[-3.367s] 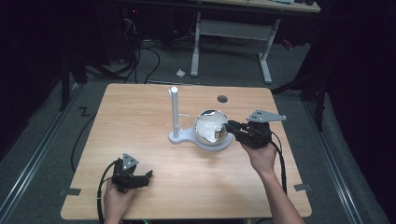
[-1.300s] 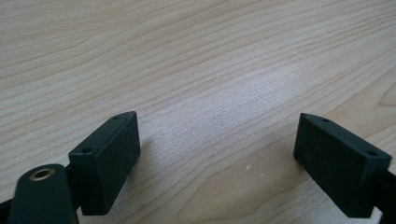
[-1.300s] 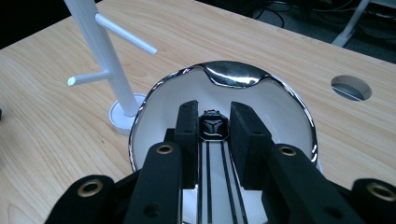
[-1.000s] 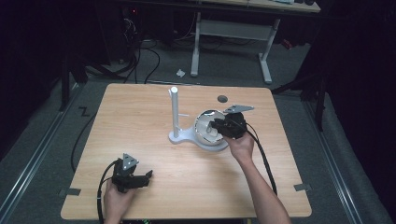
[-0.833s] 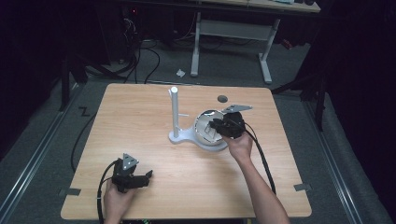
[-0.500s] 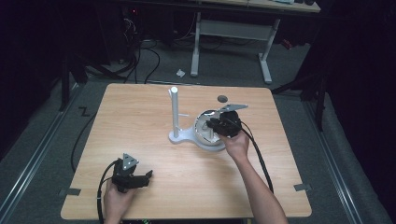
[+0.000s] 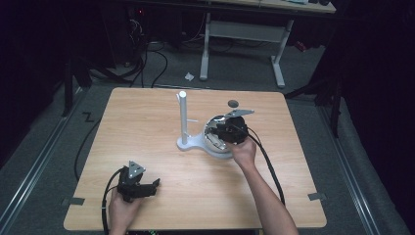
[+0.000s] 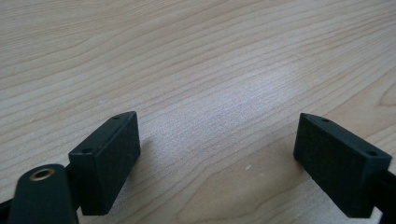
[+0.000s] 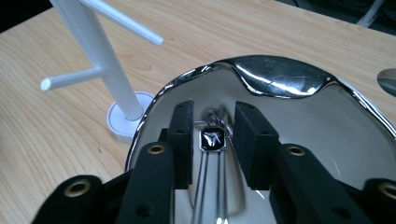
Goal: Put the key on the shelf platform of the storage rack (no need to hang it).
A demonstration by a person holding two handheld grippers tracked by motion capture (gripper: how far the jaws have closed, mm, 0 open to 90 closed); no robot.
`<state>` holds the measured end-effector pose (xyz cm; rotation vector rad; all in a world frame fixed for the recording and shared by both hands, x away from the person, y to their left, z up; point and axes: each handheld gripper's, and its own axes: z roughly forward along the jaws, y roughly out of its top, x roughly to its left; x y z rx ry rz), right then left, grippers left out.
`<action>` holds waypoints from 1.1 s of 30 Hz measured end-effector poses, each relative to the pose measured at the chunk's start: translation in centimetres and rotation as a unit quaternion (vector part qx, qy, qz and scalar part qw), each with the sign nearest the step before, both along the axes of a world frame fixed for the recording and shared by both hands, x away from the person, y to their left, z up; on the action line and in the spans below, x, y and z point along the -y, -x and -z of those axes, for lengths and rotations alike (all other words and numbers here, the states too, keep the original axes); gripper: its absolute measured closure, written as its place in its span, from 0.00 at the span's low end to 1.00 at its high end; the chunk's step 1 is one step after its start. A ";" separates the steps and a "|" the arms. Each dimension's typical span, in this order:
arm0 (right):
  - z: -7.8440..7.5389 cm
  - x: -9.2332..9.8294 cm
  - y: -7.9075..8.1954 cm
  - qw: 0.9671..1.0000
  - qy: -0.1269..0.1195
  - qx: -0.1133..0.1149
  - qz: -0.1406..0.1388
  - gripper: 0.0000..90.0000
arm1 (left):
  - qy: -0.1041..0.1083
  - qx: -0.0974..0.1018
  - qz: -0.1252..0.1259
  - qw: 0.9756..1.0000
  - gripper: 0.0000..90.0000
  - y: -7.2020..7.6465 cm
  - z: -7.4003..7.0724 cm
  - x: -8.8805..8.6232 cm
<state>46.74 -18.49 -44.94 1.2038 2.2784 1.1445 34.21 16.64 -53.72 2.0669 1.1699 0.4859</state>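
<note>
Right hand-held gripper point(image 9: 212, 140), jaws just parting, releases a pendant necklace point(image 9: 212, 140) into the chrome dish point(image 9: 280, 74); hanging it on the white stand point(image 9: 100, 60), at ten o'clock, remains.

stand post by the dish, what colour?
White post and pegs; clearest in the right gripper view.

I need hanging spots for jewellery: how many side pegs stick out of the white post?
2. One lower peg points left from the white post. One higher peg juts right. More may be hidden behind the post or above the frame.
</note>
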 end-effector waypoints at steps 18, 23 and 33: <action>-1.1 3.1 1.1 1.000 -0.017 0.007 0.026 0.66 | 0.001 0.000 0.000 1.000 0.17 0.0 0.0 0.0; -1.4 3.4 1.6 1.000 -0.012 0.006 0.022 0.65 | 0.000 0.000 0.000 1.000 0.17 0.0 0.0 0.0; -1.7 5.3 3.0 0.999 -0.022 -0.001 0.033 0.63 | 0.001 0.000 0.000 1.000 0.17 0.0 0.0 0.0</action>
